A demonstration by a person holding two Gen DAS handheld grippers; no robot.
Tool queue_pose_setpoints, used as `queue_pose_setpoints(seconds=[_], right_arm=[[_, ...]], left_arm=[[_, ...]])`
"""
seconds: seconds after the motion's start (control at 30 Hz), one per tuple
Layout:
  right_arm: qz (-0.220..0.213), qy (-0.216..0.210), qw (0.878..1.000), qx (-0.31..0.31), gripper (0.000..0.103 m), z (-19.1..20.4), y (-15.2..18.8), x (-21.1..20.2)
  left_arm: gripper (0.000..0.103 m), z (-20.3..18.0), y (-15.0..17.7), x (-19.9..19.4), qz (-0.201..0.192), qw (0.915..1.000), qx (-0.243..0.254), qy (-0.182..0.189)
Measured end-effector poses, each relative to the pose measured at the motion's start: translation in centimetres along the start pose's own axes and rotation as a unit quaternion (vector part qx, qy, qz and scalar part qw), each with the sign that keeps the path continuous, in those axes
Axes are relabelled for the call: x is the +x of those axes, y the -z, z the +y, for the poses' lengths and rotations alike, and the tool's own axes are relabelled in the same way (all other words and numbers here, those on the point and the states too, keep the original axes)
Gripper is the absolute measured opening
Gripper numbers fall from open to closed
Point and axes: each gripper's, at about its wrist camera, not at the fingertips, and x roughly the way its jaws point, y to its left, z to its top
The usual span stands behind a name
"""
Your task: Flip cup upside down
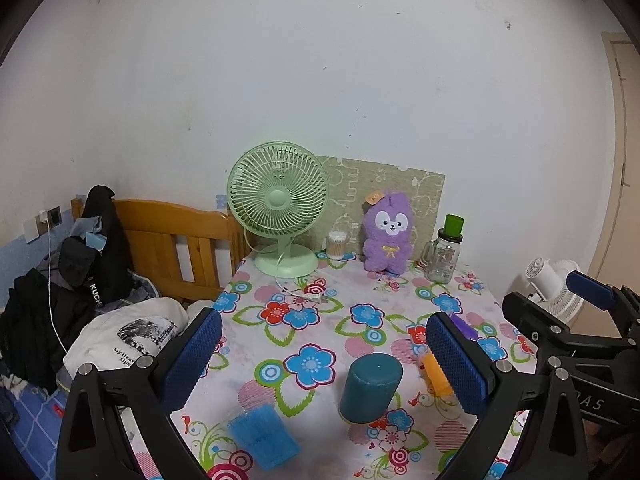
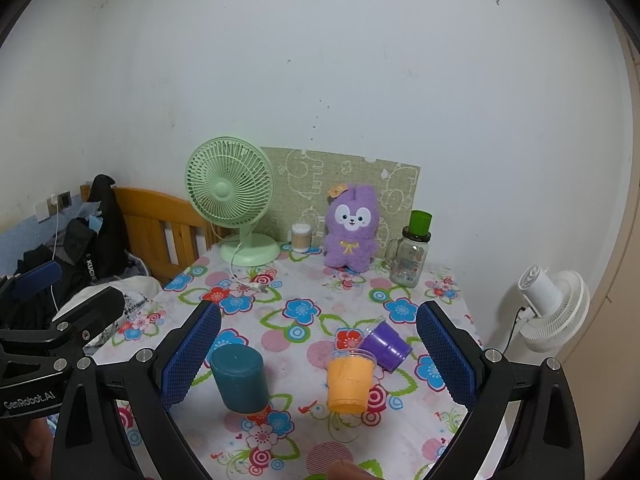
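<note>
Teal cup (image 1: 370, 388) and orange cup (image 2: 349, 381) stand inverted; purple cup (image 2: 386, 345) lies tipped, blue cup (image 1: 264, 436) blurred.

The middle of the surface (image 2: 276, 312) lies bare between the cups in front and the back row. In front stand the teal cup (image 2: 239, 378), orange cup (image 2: 349, 383) and purple cup (image 2: 387, 343), the last two touching. The green fan (image 2: 230, 188), plush toy (image 2: 351, 232) and glass jar (image 2: 410, 258) line the wall.
</note>
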Motion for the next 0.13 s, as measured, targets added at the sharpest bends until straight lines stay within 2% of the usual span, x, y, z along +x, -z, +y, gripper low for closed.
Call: queue_pose_setpoints(seconds=[0.13], right_arm=[[-0.002,0.001,1.0,-0.001,0.099,-0.01,-0.02,0.0]], left_arm=[[0.103,-0.04,0.01,-0.37,-0.012,0.9999,0.003,-0.004]])
